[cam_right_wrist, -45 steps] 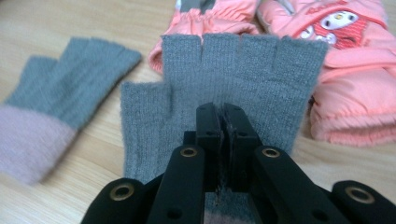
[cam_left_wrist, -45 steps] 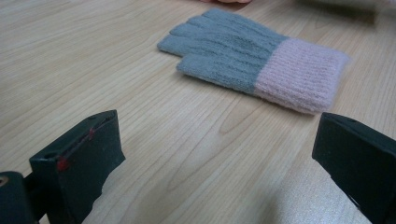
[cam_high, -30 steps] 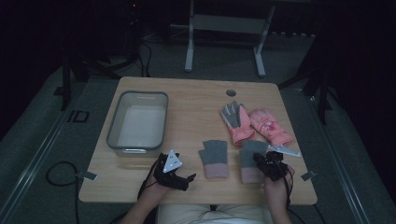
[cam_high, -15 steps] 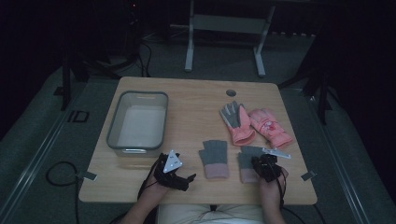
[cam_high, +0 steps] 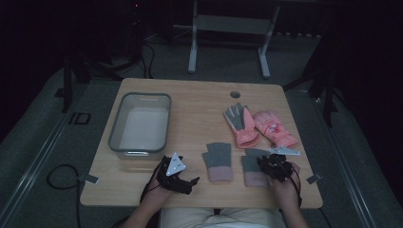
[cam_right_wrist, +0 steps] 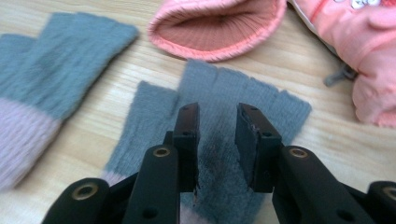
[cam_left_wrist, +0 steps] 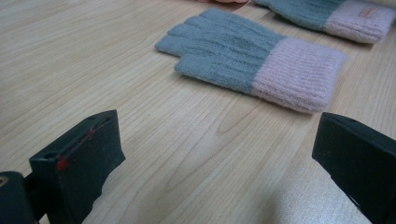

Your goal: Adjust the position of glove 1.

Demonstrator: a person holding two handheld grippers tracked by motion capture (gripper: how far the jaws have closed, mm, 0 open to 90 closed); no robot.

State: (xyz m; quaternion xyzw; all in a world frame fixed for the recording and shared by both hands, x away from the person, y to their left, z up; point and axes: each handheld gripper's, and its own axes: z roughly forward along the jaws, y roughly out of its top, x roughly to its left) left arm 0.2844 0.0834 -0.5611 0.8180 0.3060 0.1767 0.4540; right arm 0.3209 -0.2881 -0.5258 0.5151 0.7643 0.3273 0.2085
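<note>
High view: my right gripper point(cam_high: 272, 165) is hovering over the right grey glove point(cam_high: 255, 167) near the table point(cam_high: 199, 102)'s front edge; contact is hard to judge here. My left gripper point(cam_high: 179, 178) is resting on bare wood. The grey bin point(cam_high: 116, 132) is sitting empty.

Left gripper view: my jaws are standing wide apart, holding nothing; the left grey glove point(cam_left_wrist: 243, 58) is lying flat ahead.

Right gripper view: my jaws have just been opening, a narrow gap between them, gripping nothing; the right grey glove point(cam_right_wrist: 224, 135) is lying flat beneath, pink cuff toward me.
</note>
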